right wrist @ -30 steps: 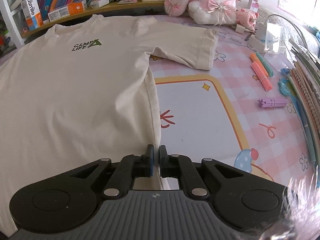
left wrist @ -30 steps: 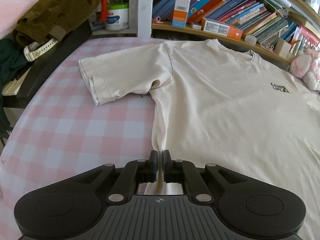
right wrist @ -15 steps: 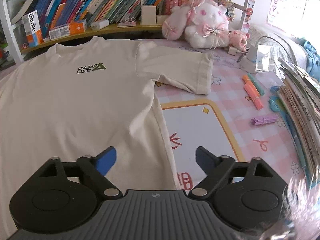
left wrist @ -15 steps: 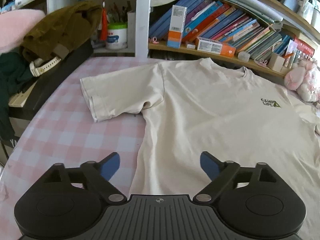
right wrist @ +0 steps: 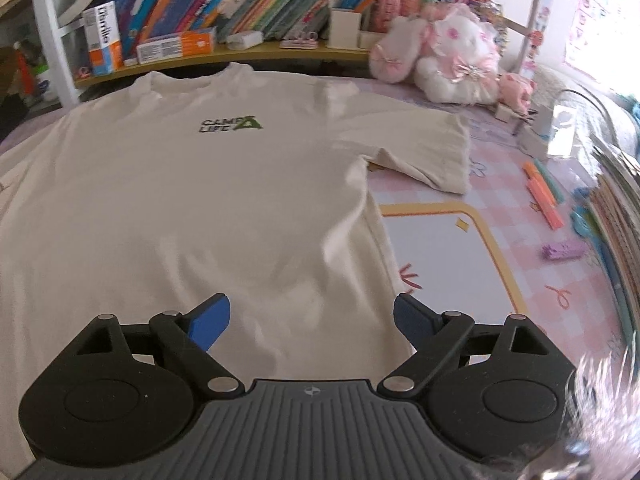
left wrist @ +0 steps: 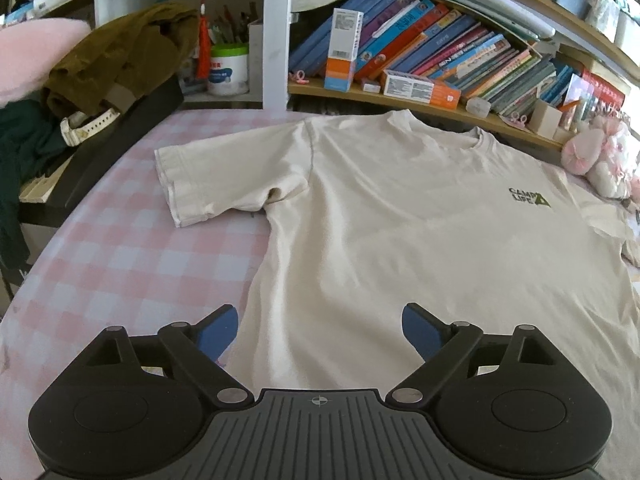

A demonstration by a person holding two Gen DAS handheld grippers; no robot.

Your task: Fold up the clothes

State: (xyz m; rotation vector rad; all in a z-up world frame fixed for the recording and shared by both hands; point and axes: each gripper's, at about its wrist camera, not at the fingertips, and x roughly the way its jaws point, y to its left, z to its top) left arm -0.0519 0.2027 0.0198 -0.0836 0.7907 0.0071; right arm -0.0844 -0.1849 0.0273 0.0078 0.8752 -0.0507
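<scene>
Lying flat on pink gingham, soft cream T-shirt [left wrist: 400, 240]; both grippers' blue-padded fingers [left wrist: 218, 330] spread, empty.

The surface is covered with a pink and white checked cloth [left wrist: 120, 256], and a cream short-sleeved T-shirt with a small green "CAMP LIFE" print [left wrist: 400, 216] lies flat on it, front up, both sleeves spread out. Beside the shirt's hem side there is a white mat with a yellow border and cartoon drawings [right wrist: 444, 256]. Further out lie some orange and green highlighter pens [right wrist: 546, 196] and a small bundle of purple sticks [right wrist: 562, 250]. A white and pink plush toy [right wrist: 452, 60] sits near the far edge, just beside the sleeve.
</scene>
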